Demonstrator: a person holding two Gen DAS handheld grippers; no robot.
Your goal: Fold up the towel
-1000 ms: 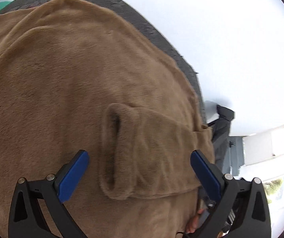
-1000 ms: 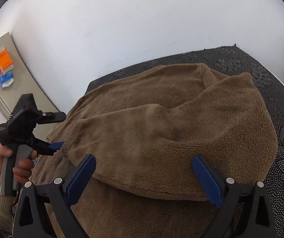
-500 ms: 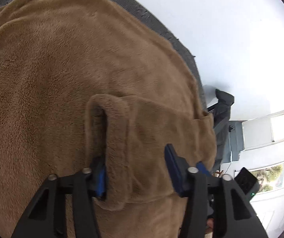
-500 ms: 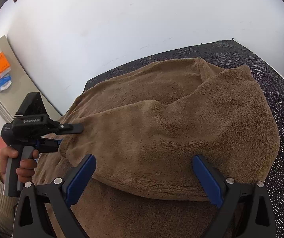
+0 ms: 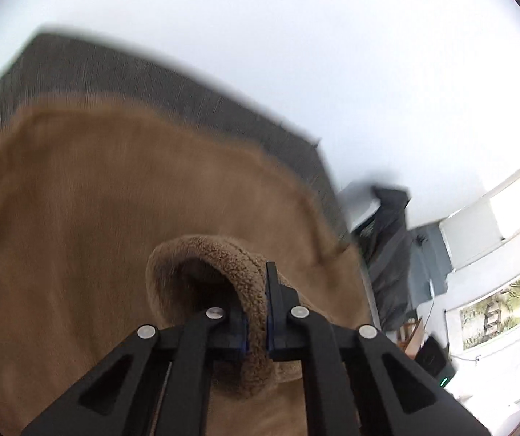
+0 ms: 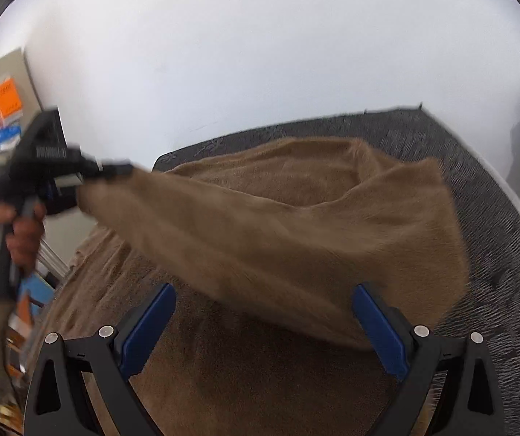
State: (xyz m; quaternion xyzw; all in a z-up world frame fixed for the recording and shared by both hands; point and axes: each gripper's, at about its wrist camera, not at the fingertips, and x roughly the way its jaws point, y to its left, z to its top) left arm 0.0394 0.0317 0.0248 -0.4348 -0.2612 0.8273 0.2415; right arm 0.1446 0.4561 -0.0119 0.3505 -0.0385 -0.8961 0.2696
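- Left wrist view: left gripper [image 5: 256, 327] is clamped on a bunched corner of the brown towel [image 5: 114, 236]; the pile rolls up and over the inner finger. Frame is motion-blurred.
- Right wrist view: right gripper [image 6: 263, 330] has its jaws wide apart with nothing between them, hovering over the near part of the towel.
- Location: the towel lies on the dark patterned mat [image 6: 496, 218], covering most of it. One layer rests flat; an upper flap is raised off it.
- Orientation: the raised flap runs as a taut band from the held corner at upper left down to the right side of the mat, its long axis lying left to right across the view.
- Progress (judgement): mid-fold. One layer is doubled over loosely, with no neat rectangle yet. Edges are not aligned and the lifted corner is not set down.
- Remaining (judgement): lay the flap flat, square the edges, possibly fold again.
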